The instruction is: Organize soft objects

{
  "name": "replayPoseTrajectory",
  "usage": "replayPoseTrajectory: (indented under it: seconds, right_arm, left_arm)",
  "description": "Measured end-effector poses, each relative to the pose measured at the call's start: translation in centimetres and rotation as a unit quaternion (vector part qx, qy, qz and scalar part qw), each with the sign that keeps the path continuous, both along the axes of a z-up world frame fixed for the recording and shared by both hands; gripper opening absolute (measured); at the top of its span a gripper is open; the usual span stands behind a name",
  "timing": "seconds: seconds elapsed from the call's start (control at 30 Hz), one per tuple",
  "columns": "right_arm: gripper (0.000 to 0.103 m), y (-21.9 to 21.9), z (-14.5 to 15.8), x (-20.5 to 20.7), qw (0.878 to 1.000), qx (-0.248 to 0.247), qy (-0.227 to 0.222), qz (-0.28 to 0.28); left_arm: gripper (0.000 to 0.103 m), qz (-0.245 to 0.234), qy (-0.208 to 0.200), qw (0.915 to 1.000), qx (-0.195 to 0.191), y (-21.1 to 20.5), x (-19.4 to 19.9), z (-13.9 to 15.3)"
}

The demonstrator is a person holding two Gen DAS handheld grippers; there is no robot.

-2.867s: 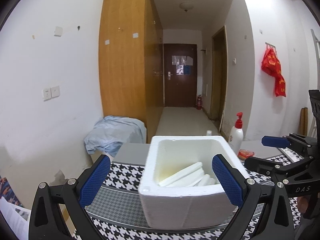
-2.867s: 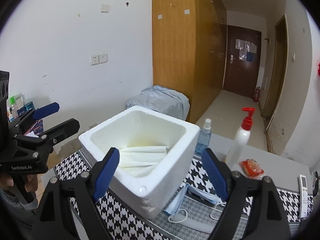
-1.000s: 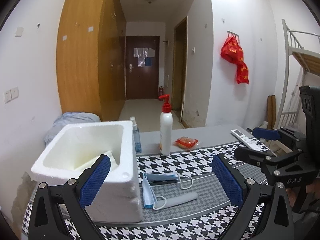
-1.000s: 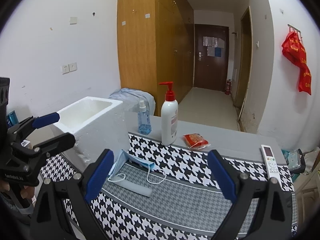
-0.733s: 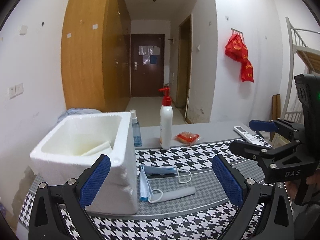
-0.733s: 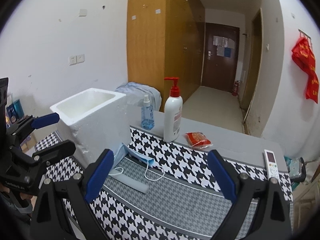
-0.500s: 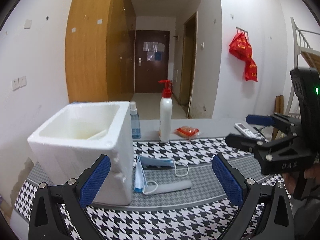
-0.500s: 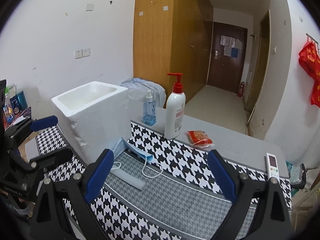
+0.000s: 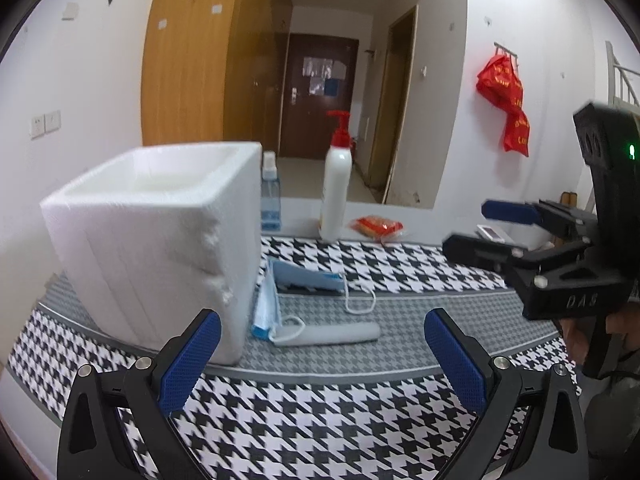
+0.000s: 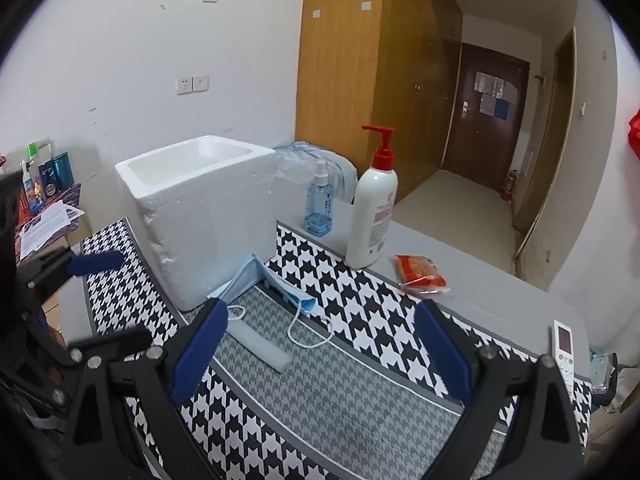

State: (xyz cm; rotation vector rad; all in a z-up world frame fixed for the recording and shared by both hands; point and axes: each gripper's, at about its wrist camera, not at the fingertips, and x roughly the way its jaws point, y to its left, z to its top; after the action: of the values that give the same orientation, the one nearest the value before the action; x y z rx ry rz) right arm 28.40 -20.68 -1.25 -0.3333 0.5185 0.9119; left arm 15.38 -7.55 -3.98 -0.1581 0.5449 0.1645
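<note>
Both tools spread wide and empty, the left tool and right tool hover over the counter facing pale-blue face masks lying against the white foam box, so next comes a low pinch on one.

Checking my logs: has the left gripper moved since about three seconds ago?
Yes. The left gripper has swung right and lower: the foam box, formerly centred, now sits left.
</note>
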Motion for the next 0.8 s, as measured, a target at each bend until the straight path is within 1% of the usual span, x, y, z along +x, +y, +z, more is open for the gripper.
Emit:
replayPoseTrajectory:
  seconds: [0.2, 0.33, 0.43, 0.63, 0.7, 0.8]
  right_arm:
    - [0.096, 0.4, -0.7, 0.9, 1.0, -0.014, 0.006, 0.012]
    - [0.095, 0.8, -1.4, 1.8, 0.999, -0.026, 0.014, 0.017]
    - [0.093, 1.5, -1.9, 2.2, 0.999, -0.038, 0.016, 0.03]
    - [0.085, 2.5, -3.6, 3.1, 0.996, -0.059, 0.038, 0.056]
    - [0.079, 2.7, -4.2, 3.2, 0.995, -0.066, 0.047, 0.064]
    - [0.073, 3.2, -5.1, 3.0, 0.992, -0.076, 0.056, 0.08]
  left_arm:
    - [0.102, 0.004, 0.02, 0.9998, -0.006, -0.3, 0.9, -1.6]
    - [0.102, 0.014, 0.029, 0.9994, -0.015, -0.1, 1.5, -2.1]
    - [0.102, 0.031, 0.047, 0.9983, -0.016, -0.1, 2.1, -2.7]
    - [0.102, 0.047, 0.046, 0.9978, -0.009, 0.1, 2.4, -2.9]
    - [0.102, 0.054, 0.044, 0.9975, -0.008, 0.2, 2.3, -3.0]
    - [0.102, 0.059, 0.046, 0.9972, -0.004, 0.4, 2.1, -3.1]
